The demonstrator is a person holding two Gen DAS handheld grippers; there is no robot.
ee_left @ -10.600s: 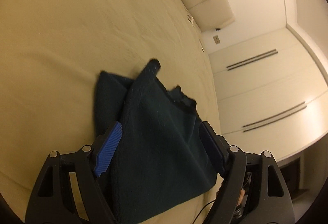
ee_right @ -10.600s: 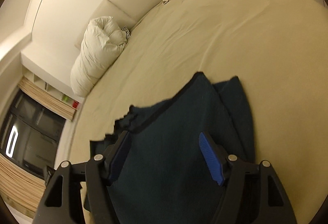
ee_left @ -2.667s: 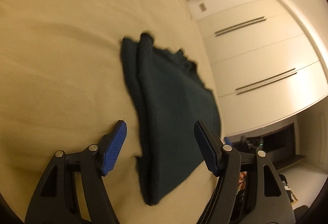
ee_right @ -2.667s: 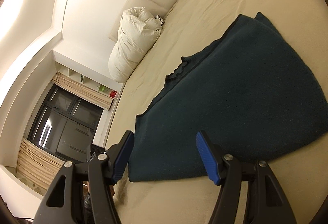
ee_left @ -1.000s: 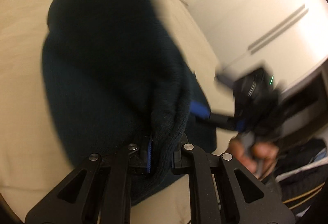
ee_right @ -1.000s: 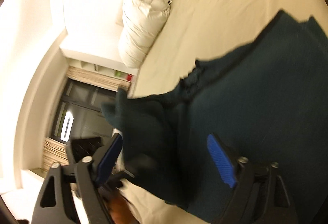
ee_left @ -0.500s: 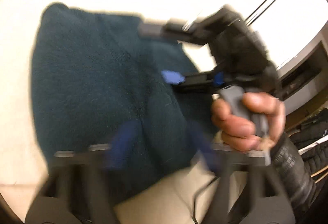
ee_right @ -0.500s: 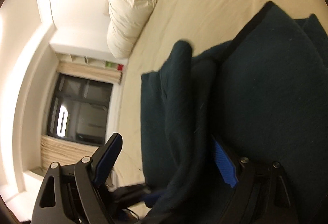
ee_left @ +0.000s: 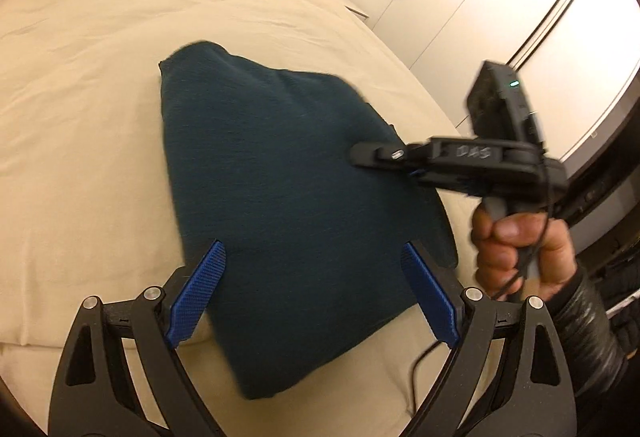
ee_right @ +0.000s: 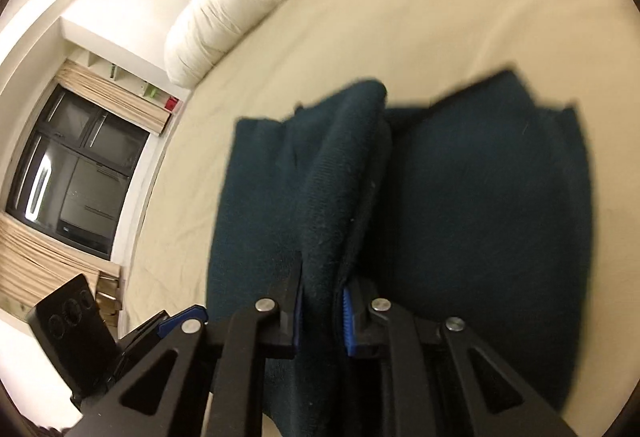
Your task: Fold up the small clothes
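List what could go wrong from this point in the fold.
1. The right gripper pinches only a bunched ridge of the dark teal garment, so pulling may drag the lower layers and undo the fold.
2. The left gripper is open and holds nothing, so the garment could slide on the bed sheet.

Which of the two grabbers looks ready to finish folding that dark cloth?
The right gripper: it is shut on a raised ridge of the dark garment. The left gripper hangs open above it, holding nothing.
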